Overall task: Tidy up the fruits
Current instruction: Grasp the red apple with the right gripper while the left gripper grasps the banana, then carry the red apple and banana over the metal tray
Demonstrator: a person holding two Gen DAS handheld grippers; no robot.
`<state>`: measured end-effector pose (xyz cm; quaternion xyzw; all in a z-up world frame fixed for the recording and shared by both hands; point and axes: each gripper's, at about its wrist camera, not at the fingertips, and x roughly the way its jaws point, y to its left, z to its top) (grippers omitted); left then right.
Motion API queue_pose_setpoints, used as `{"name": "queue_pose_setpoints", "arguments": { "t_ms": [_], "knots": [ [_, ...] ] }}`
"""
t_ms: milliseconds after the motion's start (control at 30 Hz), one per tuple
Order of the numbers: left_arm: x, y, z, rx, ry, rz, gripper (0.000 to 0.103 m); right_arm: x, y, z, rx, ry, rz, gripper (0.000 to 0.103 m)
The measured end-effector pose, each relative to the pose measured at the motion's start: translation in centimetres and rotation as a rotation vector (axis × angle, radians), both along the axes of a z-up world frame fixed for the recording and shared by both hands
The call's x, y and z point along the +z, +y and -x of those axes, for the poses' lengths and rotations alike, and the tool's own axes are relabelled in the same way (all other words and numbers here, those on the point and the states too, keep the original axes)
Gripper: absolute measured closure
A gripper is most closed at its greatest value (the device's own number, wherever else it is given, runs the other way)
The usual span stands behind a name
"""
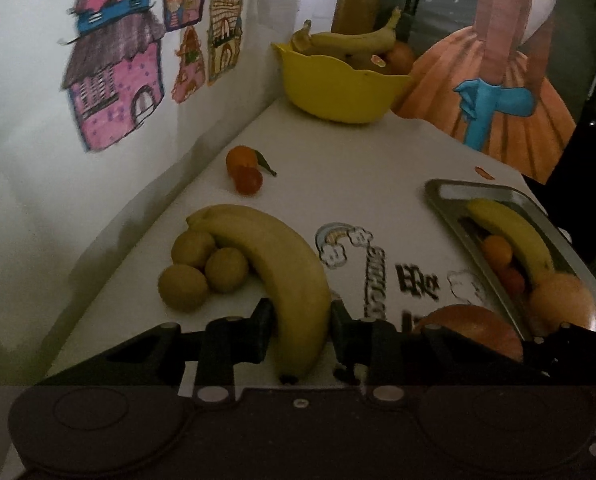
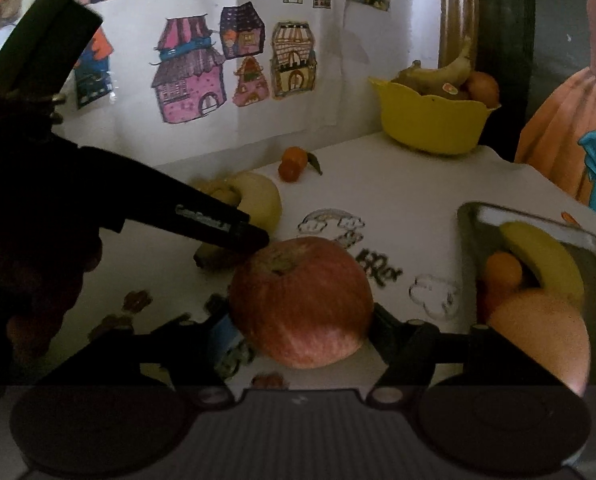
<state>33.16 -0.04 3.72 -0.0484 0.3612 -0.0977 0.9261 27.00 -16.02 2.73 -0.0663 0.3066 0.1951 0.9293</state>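
Left wrist view: the left gripper (image 1: 301, 330) is pitched downward over the white tabletop (image 1: 338, 184), and its black fingers are pinched on the lower end of a large curved yellow banana (image 1: 273, 264). The banana lies on the tabletop, curled against three round greenish-brown fruits (image 1: 201, 272). It is judged light, soft and easily bruised; a gentle hold near the firmer stem end is judged safest. Two small orange citrus fruits (image 1: 243, 168) lie farther back, a yellow plastic bowl (image 1: 338, 88) of fruit stands at the far edge, and a rectangular metal tray (image 1: 446, 196) holding fruit lies to the right.

Right wrist view: the right gripper (image 2: 302, 320) is likewise angled down, and its fingers flank a large round red apple (image 2: 302, 300) resting on the tabletop just beside the tray. Whether the pads actually press on it cannot be told. The apple is judged heavier, firm and smooth-skinned, so a hold across its widest girth is advised. The other gripper's dark body crosses the left of this view.
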Motion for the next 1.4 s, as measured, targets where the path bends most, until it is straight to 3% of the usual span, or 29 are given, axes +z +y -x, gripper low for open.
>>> {"name": "queue_pose_setpoints", "arguments": {
  "t_ms": [267, 600, 900, 1100, 1300, 1400],
  "knots": [
    [-0.3, 0.7, 5.4, -0.062, -0.019, 0.024, 0.071, 0.4, -1.6, 4.1, -0.100, 0.036, -0.061, 0.029],
    [-0.7, 1.7, 10.7, -0.212, -0.072, -0.011, 0.071, 0.4, -2.1, 7.8, -0.148, 0.030, -0.065, 0.029],
    [-0.9, 1.6, 9.5, -0.167, -0.065, 0.046, 0.067, 0.0, -2.3, 7.2, -0.126, 0.014, -0.084, 0.028],
    [-0.6, 1.0, 7.3, -0.090, -0.047, 0.056, 0.057, 0.0, -2.3, 6.2, -0.088, 0.023, -0.104, 0.028],
    [-0.4, 0.2, 5.9, -0.038, -0.025, 0.038, 0.058, -0.1, -2.2, 5.5, -0.078, 0.036, -0.110, 0.027],
    [-0.4, -0.5, 5.7, -0.040, -0.024, 0.012, 0.065, -0.2, -2.2, 5.3, -0.079, 0.036, -0.116, 0.029]
  ]
}}
